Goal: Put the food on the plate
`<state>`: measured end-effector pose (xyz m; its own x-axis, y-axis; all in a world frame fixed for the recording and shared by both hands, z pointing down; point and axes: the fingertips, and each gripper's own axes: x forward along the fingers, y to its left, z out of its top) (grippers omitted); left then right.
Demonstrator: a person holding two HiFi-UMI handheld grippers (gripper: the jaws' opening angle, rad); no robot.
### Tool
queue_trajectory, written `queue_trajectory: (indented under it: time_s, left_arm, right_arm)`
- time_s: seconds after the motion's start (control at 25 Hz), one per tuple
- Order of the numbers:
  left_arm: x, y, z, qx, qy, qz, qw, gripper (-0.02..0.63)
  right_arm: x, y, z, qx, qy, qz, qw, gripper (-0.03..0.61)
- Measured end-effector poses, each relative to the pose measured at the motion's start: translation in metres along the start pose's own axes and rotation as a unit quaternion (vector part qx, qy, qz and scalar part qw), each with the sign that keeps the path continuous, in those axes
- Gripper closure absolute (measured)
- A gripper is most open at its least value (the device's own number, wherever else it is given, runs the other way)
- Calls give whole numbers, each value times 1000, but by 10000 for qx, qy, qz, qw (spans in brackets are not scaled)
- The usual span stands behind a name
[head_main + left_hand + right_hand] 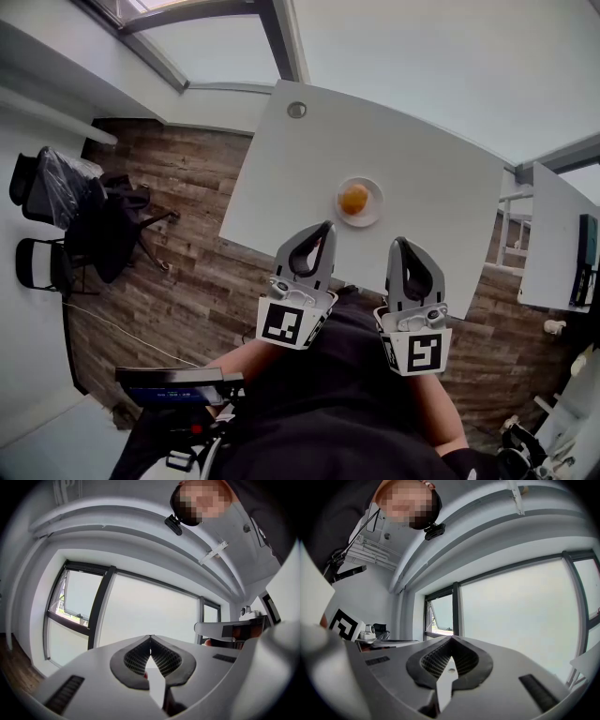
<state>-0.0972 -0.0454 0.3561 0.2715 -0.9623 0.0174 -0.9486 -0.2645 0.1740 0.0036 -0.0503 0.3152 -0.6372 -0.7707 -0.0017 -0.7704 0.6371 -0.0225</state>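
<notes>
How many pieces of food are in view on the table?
1. A round orange-brown piece of food sits on the small white plate, near the edge of the table closest to the person. No other food shows in any view.

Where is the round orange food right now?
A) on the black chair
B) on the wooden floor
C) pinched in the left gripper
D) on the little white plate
D: the round orange food sits on the small round white plate on the white table, while the left gripper and the right gripper are both shut with nothing in them.
</notes>
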Motion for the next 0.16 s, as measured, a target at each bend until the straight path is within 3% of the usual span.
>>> queue_trajectory:
  time_s: [0.16]
  left_arm:
    - [-3,3,-1,2,11,43,10000,607]
  right_arm:
    - [0,1,-2,-9,33,-26,10000,581]
